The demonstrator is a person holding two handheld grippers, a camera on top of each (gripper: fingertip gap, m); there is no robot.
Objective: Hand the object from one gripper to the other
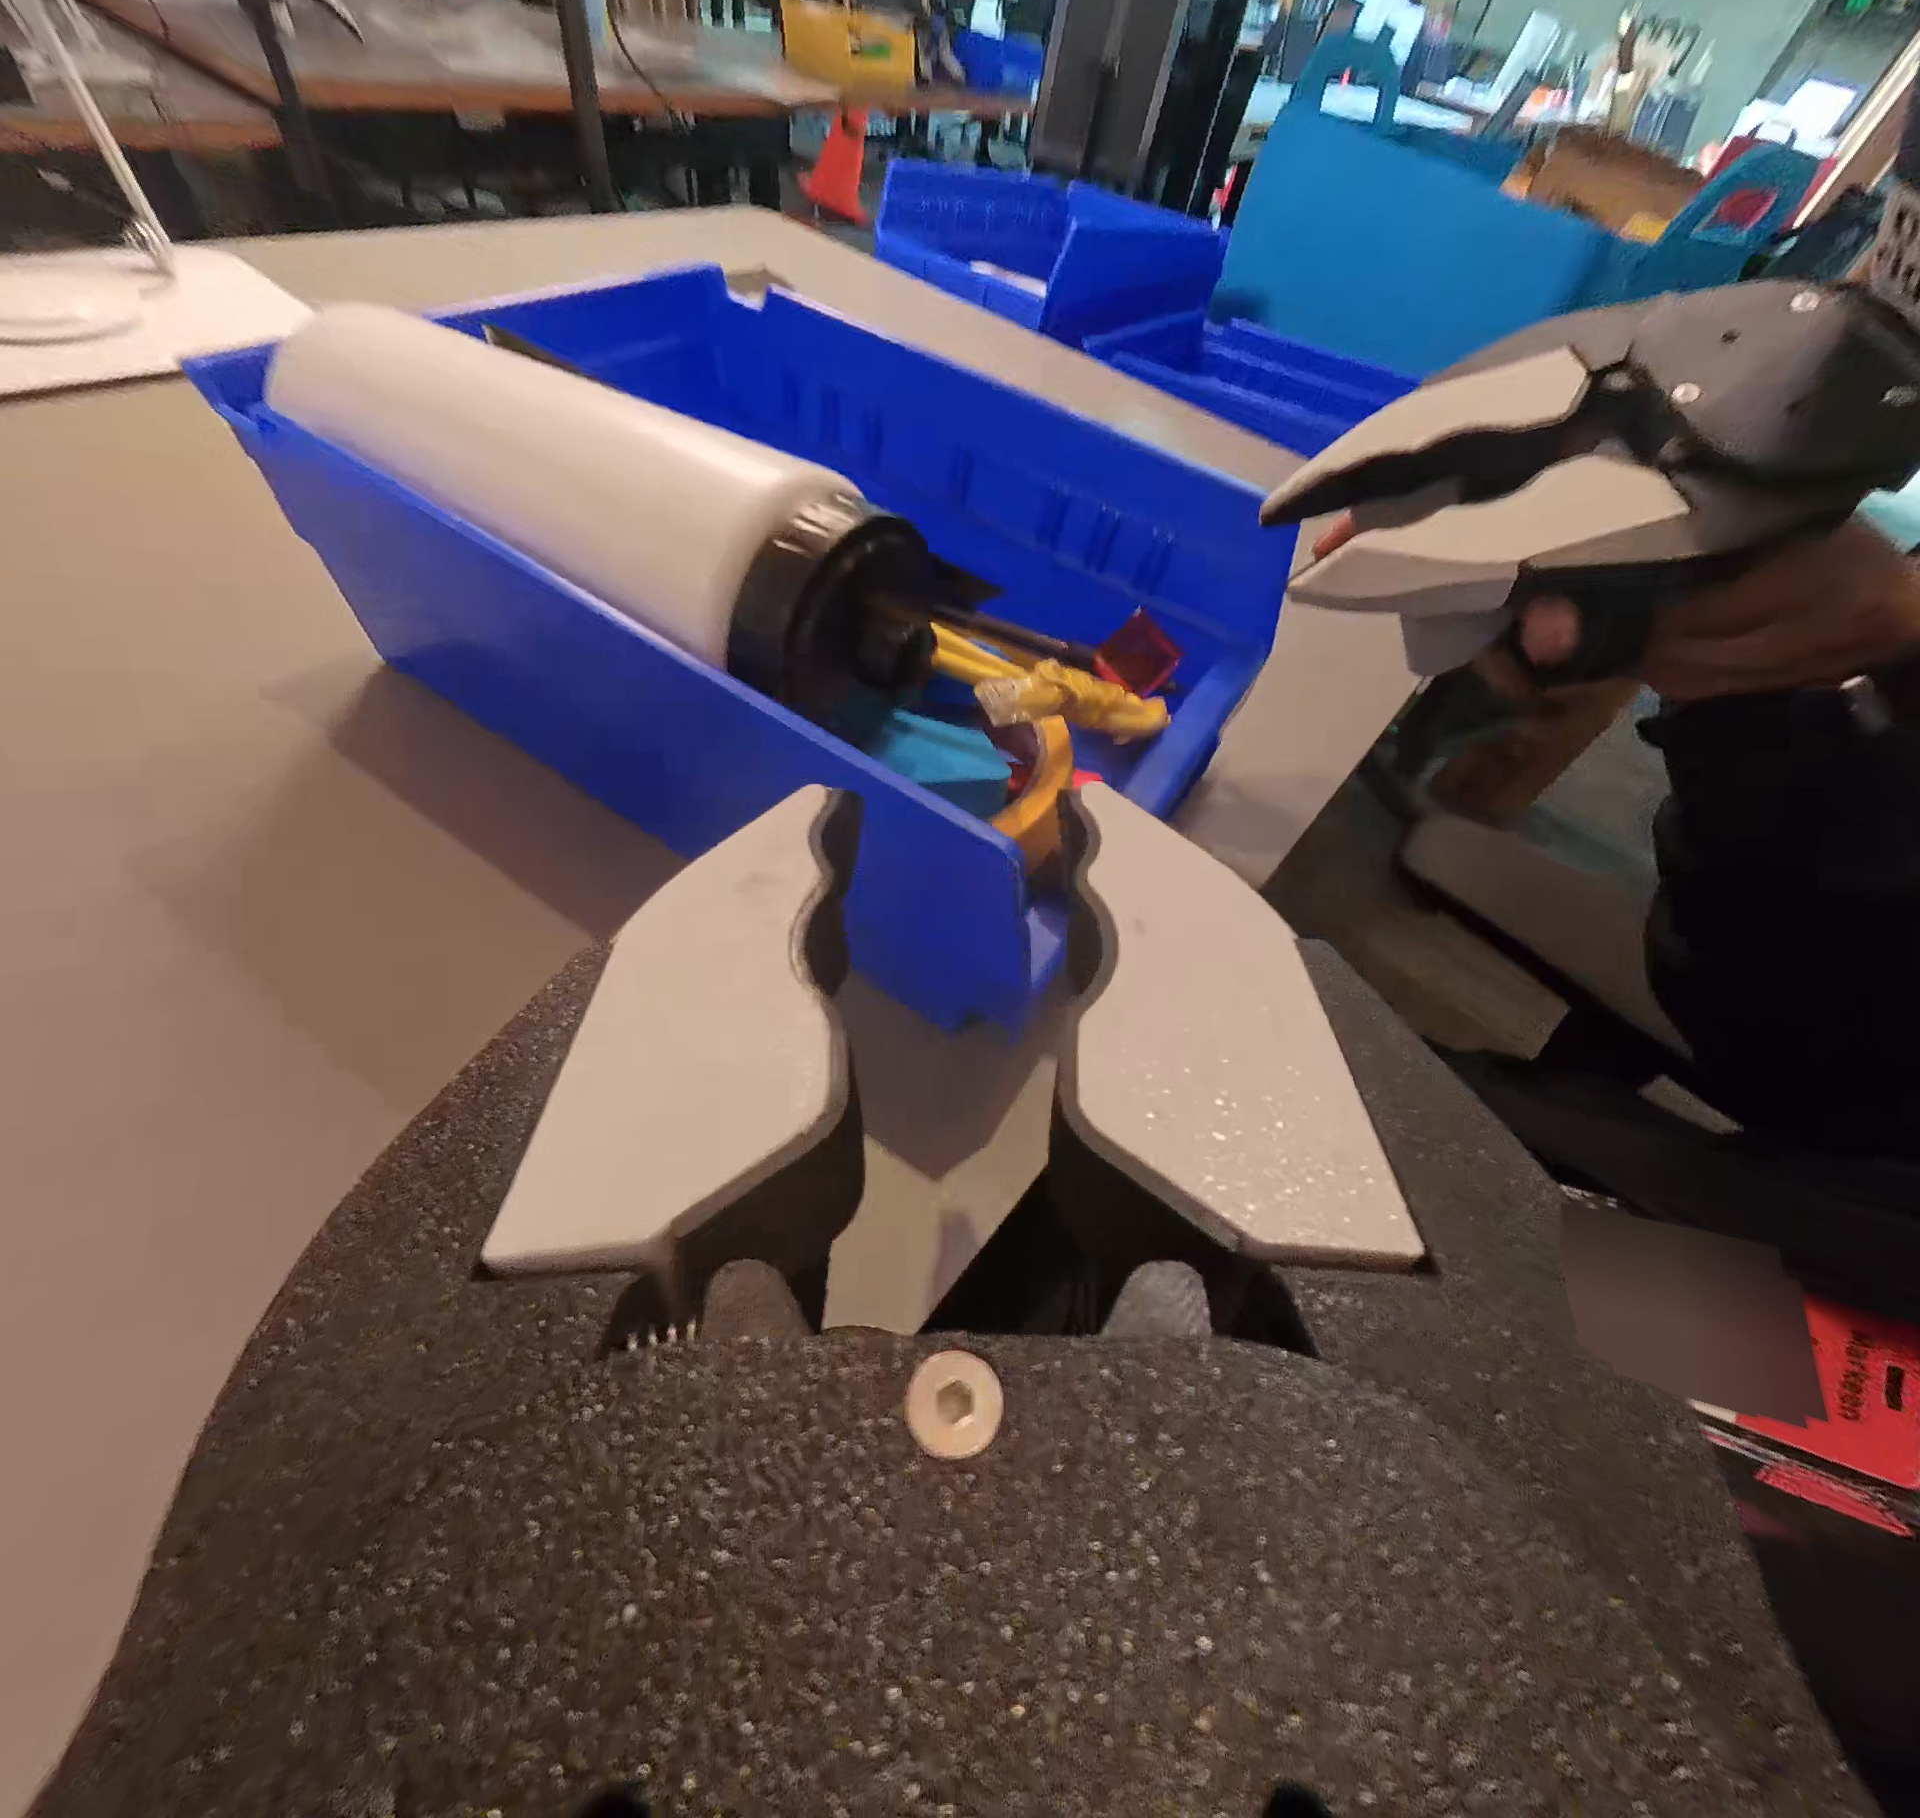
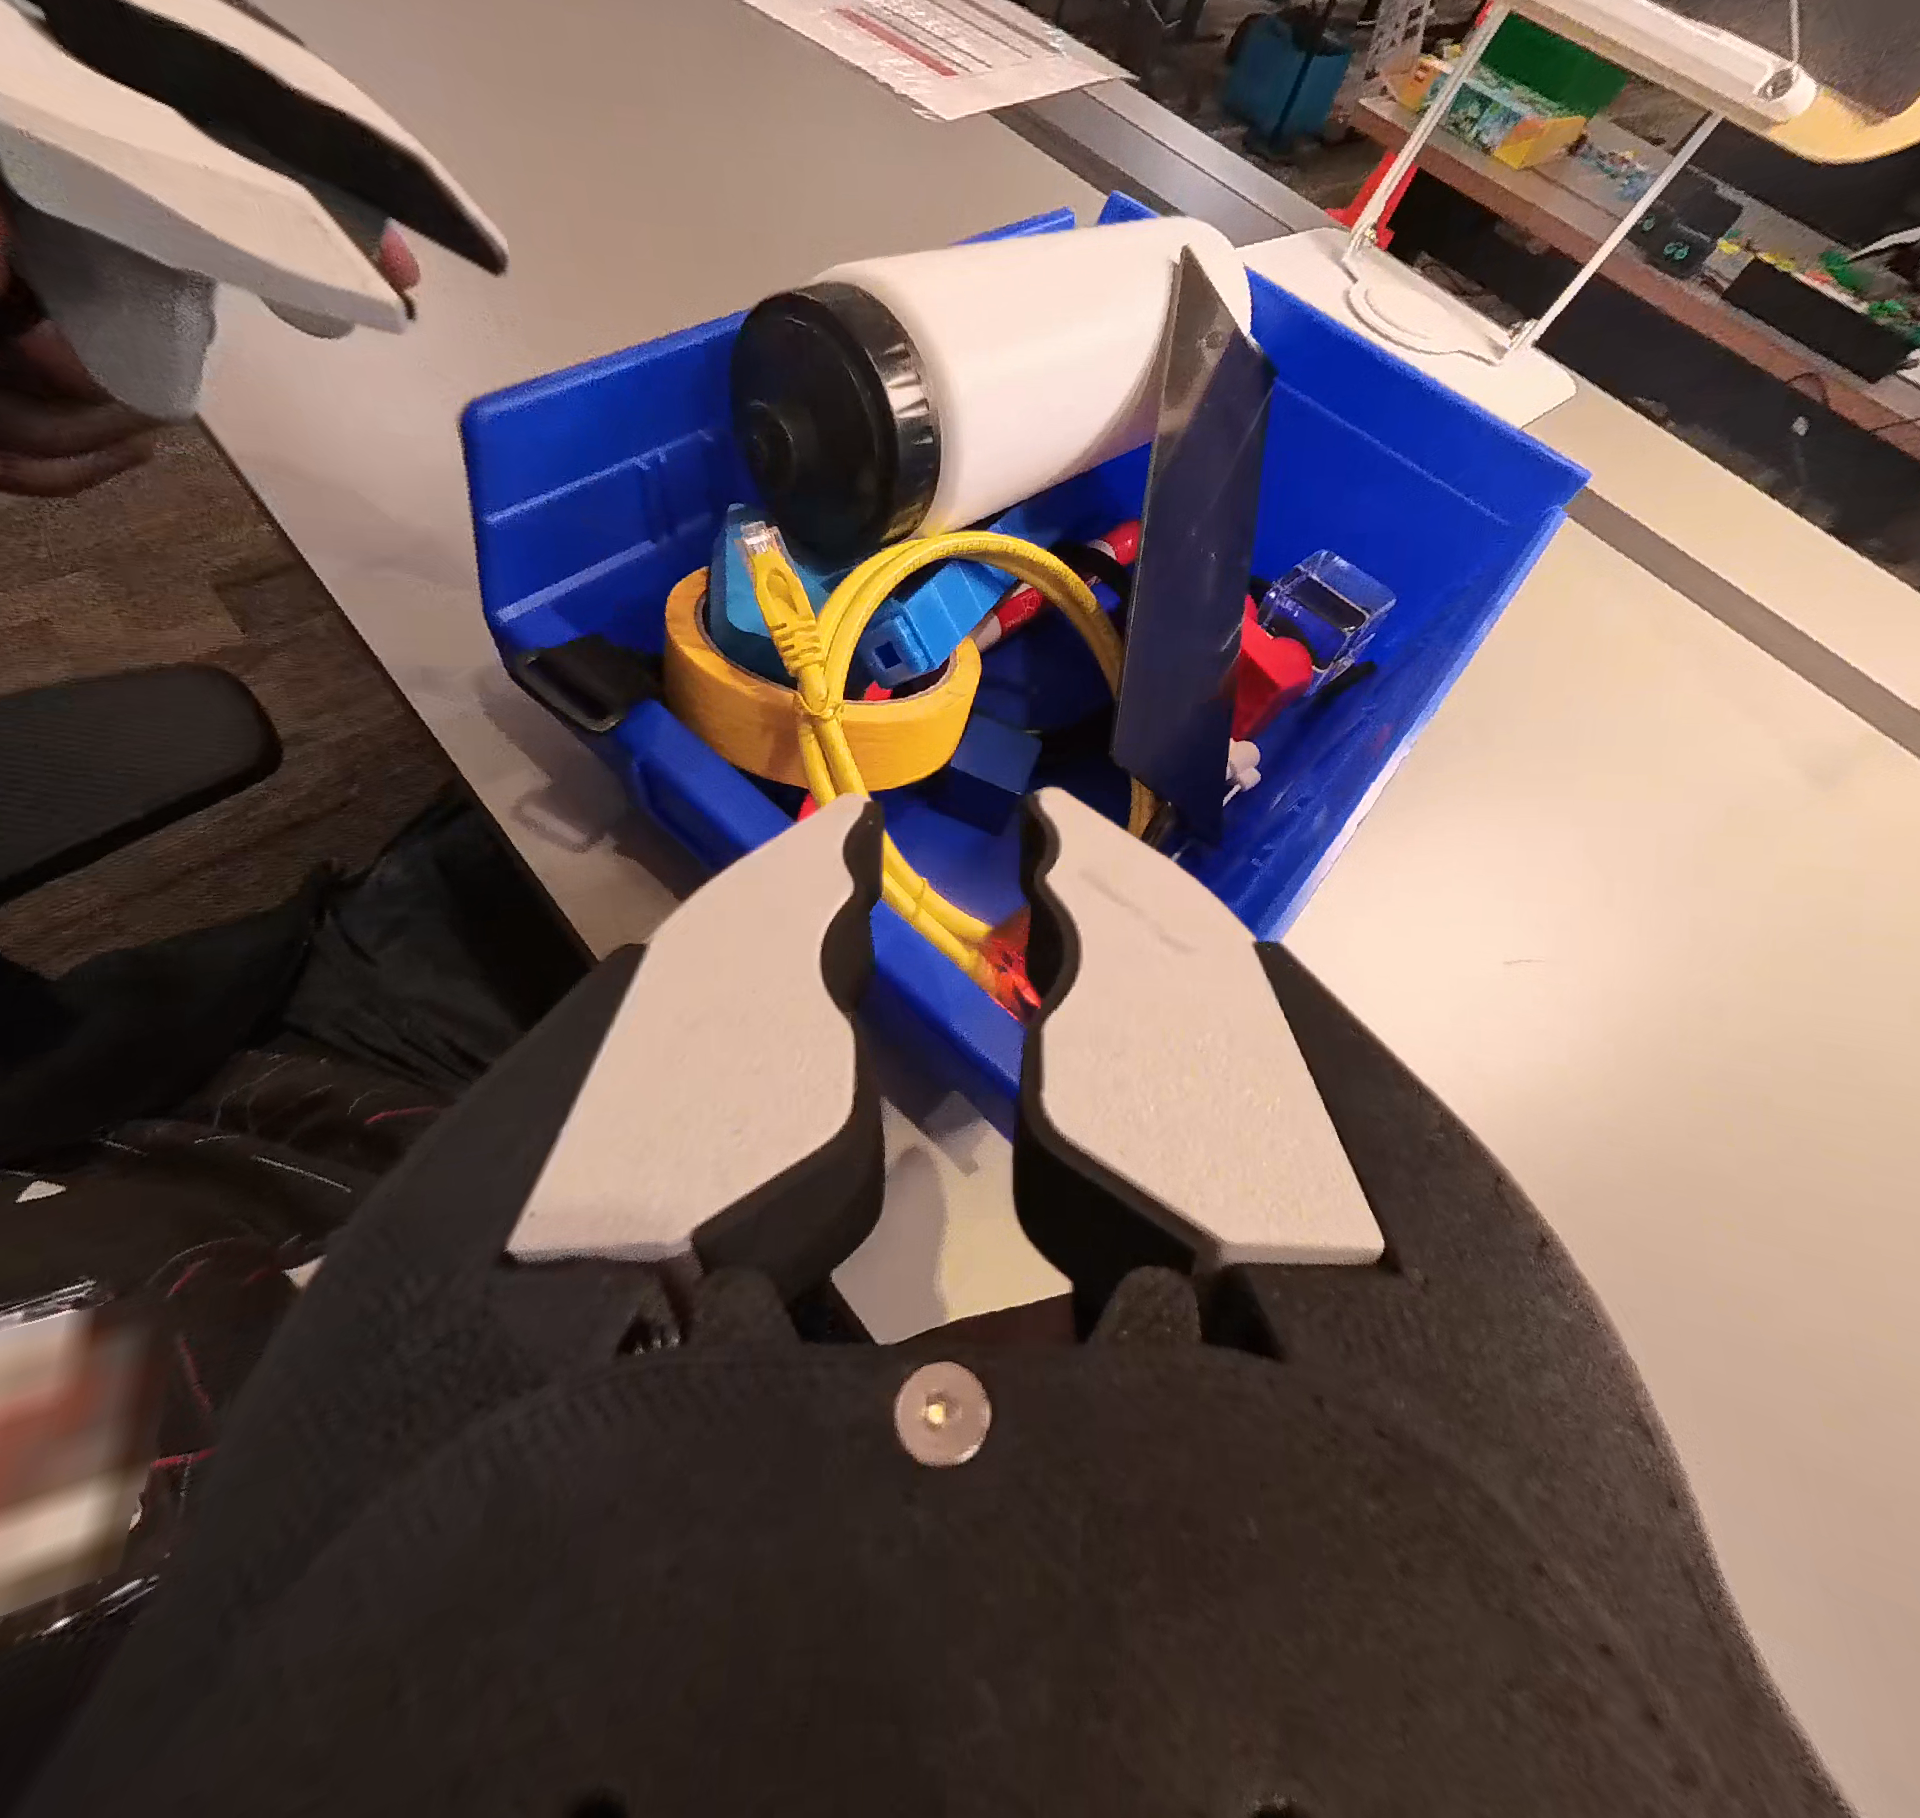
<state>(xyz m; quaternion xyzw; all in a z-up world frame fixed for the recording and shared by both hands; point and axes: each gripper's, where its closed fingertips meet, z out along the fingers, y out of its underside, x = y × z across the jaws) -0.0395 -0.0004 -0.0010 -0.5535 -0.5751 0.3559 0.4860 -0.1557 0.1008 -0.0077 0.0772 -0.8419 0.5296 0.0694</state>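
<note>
Both grippers are hovering empty over the blue bin (image 2: 1455, 480), jaws parted and touching nothing: the left gripper (image 1: 961, 812) near its low front end, the right gripper (image 2: 951, 812) above the yellow cable (image 2: 831, 625). No object is picked yet; I cannot tell which is meant. Risk, I judge: the looped cable, draped over the yellow tape roll (image 2: 727, 719), is likely snagging neighbours on lifting, or the white bottle (image 2: 1039, 376), propped on the rim, rolling off if nudged.
</note>
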